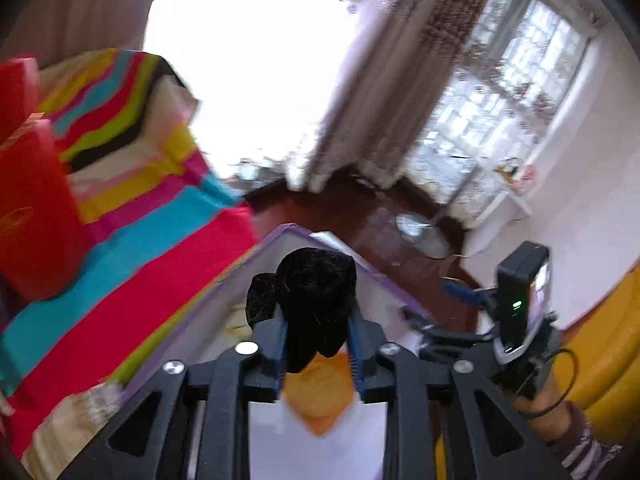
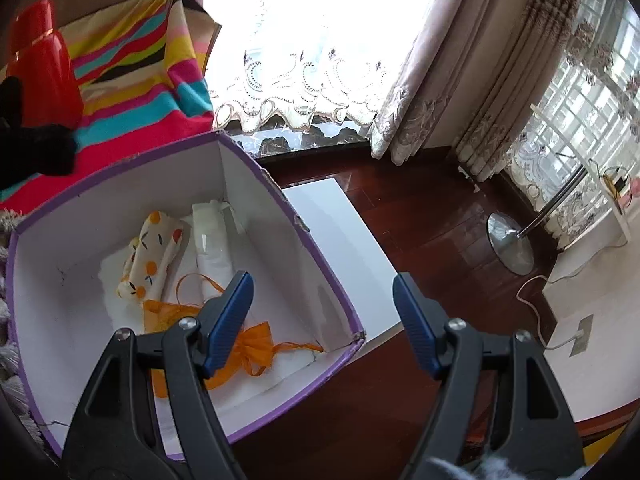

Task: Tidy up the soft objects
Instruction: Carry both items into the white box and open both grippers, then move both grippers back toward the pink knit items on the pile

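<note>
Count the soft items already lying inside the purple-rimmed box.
3 visible: an orange-dotted cloth roll at the back left, a white roll beside it, and an orange organza pouch in front, partly behind the right gripper. More may be hidden.

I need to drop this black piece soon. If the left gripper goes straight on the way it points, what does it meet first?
Probably the purple-edged box: the left gripper, shut on the black soft item, points over its far rim, with the wooden floor beyond. Motion blur leaves depth unclear.

Right gripper (image 2: 322, 312) open above purple-rimmed box (image 2: 276, 184) (orange pouch (image 2: 256, 340), patterned cloth (image 2: 154, 258) inside).
</note>
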Motion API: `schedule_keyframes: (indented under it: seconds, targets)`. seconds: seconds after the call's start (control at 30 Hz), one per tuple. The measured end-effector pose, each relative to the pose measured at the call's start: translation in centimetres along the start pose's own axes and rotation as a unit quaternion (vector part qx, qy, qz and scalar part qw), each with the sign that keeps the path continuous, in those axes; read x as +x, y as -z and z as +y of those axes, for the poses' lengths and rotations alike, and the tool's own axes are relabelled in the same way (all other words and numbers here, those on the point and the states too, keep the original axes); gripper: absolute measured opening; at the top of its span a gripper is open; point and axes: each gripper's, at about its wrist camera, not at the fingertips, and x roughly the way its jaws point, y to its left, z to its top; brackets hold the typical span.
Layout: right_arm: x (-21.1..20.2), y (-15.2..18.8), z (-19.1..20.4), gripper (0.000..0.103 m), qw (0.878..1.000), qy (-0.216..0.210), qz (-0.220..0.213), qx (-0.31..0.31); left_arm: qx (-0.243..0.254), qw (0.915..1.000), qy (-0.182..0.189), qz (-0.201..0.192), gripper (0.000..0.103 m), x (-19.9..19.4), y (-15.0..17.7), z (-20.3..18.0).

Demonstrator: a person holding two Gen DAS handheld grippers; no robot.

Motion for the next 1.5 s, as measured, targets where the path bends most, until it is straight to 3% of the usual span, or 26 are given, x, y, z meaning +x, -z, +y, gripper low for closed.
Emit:
schedule_keyframes:
  seconds: [0.07, 0.1, 0.27, 0.47, 0.83, 1.0, 1.3, 1.5]
  targets:
    - [-0.1, 0.0, -0.1, 0.075, 1.0, -0.007, 0.001, 0.006, -0.005, 1.0, -0.006, 0.001, 0.054, 0.7, -0.5, -0.1]
    - [-0.2, 0.0, -0.1, 0.075, 1.0, -0.009, 0.001, 0.007, -0.009, 0.9999, -0.006, -0.003, 0.056, 0.5, -0.6, 0.0]
    - [-0.5, -0.3, 0.3, 0.075, 1.0, -0.023, -0.001, 0.005, -0.034, 0.9993, -0.014, -0.013, 0.057, -1.0, -0.4, 1.9]
    - [-1.5, -0.7, 2.7, 0.075, 0.997, -0.072, -0.012, 0.0, -0.045, 0.9979, -0.035, -0.031, 0.057, -4.1, 0.9, 4.3]
    - [-4.2, -2.6, 11.4, 0.075, 0.983, -0.171, -0.026, -0.053, -0.081, 0.9871, -0.102, -0.094, 0.057, -11.6, 3.5, 10.7]
    - [-5.2, -3.4, 15.2, 0.075, 0.977, -0.192, -0.028, -0.083, -0.117, 0.9794, -0.119, -0.114, 0.057, -14.3, 4.8, 14.1]
    - [-7.5, -4.7, 20.8, 0.075, 0.966, -0.223, -0.039, -0.127, -0.198, 0.9552, -0.151, -0.159, 0.057, -19.1, 7.5, 21.2]
    - [-8.8, -5.7, 24.7, 0.075, 0.954, -0.253, -0.045, -0.157, -0.27, 0.9226, -0.184, -0.205, 0.057, -23.4, 9.6, 26.6]
